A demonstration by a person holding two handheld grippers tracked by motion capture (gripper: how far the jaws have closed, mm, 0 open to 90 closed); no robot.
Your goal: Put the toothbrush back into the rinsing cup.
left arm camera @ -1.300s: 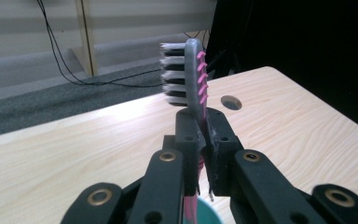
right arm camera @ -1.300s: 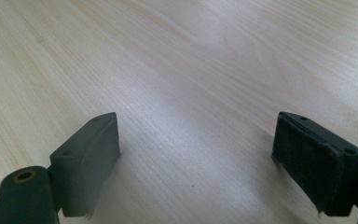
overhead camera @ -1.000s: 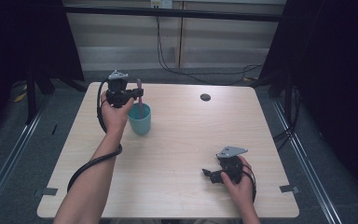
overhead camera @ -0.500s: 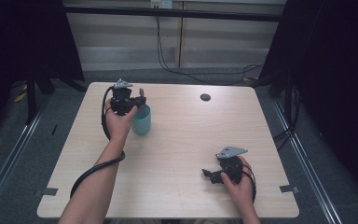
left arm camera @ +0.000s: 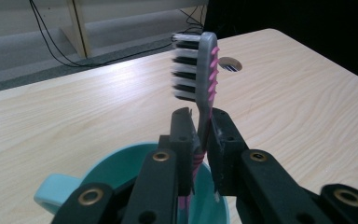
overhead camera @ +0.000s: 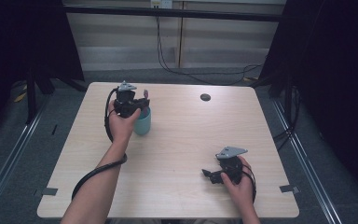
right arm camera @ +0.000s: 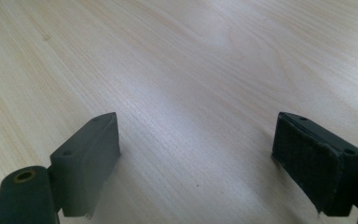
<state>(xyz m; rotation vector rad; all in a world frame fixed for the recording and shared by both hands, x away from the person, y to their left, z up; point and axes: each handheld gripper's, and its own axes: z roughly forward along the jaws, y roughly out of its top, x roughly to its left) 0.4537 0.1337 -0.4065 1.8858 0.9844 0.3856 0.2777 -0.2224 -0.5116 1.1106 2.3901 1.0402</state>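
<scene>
1. Left gripper point(left arm camera: 199, 135): jaws nearly closed, pinching toothbrush point(left arm camera: 204, 79) at its neck. Bristle head stands upright above jaw tips, handle drops below them into teal cup point(left arm camera: 98, 172). Looks held vertical so it slides in or out w/o catching the rim; can't tell which.
2. Cup interior: just the brush handle visible, otherwise dark.
3. Right gripper point(right arm camera: 196, 154): jaws wide apart, nothing betw. them, low over bare table point(right arm camera: 177, 70). Prob. parked.

1. The mug point(overhead camera: 142, 122) stands on the table's point(overhead camera: 182, 140) far-left part.
2. The left gripper point(left arm camera: 200, 128) sits above the mug — toothbrush point(left arm camera: 200, 70) upright between its jaws.
3. The right gripper point(overhead camera: 209, 174) rests near-right — well apart.
4. A grommet hole point(overhead camera: 205, 97) lies far, right of the mug.
</scene>
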